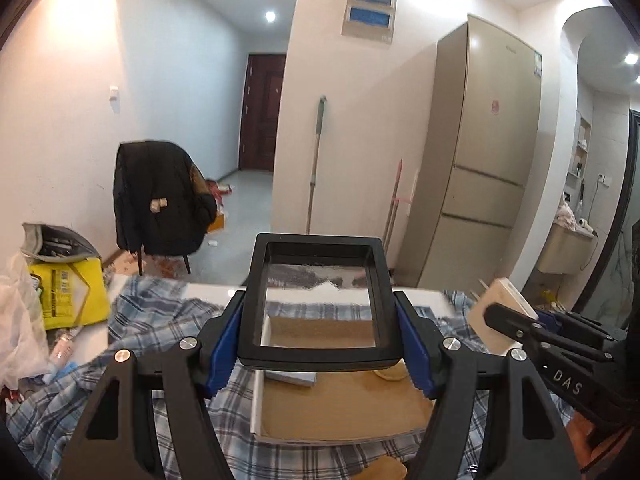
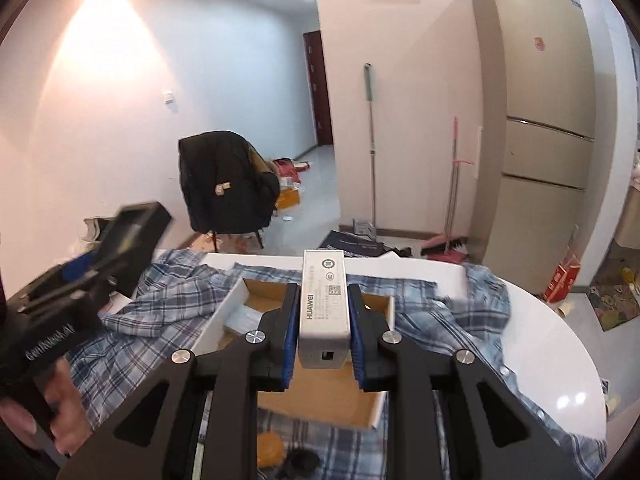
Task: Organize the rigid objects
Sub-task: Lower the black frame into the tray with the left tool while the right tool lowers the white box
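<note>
The left gripper is clamped on a black rectangular frame with a clear pane, its blue pads pressed against the frame's two long sides. The frame is held aloft, tilted, above an open white cardboard box with a brown floor. The right gripper is closed narrowly on a white HUAWEI carton (label side up), gripped lengthwise between both pads above the same box. The box rests on a blue plaid cloth spread over a white table. A jacket-draped chair and a beige refrigerator stand beyond.
</note>
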The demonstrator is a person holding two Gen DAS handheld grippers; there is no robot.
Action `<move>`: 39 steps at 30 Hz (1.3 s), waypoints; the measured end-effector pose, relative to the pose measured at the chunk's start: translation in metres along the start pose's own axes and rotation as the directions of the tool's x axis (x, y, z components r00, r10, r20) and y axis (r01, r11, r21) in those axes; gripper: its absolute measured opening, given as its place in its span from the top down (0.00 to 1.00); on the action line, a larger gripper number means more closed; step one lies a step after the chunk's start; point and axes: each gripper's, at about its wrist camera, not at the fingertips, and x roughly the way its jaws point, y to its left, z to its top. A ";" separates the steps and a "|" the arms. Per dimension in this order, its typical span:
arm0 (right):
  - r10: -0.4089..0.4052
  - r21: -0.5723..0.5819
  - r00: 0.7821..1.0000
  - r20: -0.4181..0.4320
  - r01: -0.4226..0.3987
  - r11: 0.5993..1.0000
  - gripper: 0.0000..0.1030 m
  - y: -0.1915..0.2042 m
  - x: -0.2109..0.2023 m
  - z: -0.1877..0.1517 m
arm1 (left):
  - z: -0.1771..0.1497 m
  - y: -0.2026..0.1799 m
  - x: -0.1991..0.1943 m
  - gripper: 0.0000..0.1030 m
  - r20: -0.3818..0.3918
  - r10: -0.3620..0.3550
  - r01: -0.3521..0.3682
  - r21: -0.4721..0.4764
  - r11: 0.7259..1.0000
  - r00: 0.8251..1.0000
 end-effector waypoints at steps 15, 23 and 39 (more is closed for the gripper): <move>-0.024 -0.043 0.968 -0.251 0.013 0.999 0.79 -0.014 0.091 -0.066 | -0.075 0.004 0.111 0.30 -0.322 0.017 0.026 0.130 0.991 0.947; 0.055 -0.024 0.935 -0.351 -0.068 0.997 0.79 -0.014 0.107 -0.081 | -0.099 0.004 0.132 0.30 -0.416 0.032 0.036 0.154 0.987 0.909; 0.027 -0.008 0.908 -0.418 -0.034 0.999 0.79 -0.023 0.125 -0.090 | -0.113 0.003 0.145 0.30 -0.469 0.021 0.059 0.157 0.986 0.883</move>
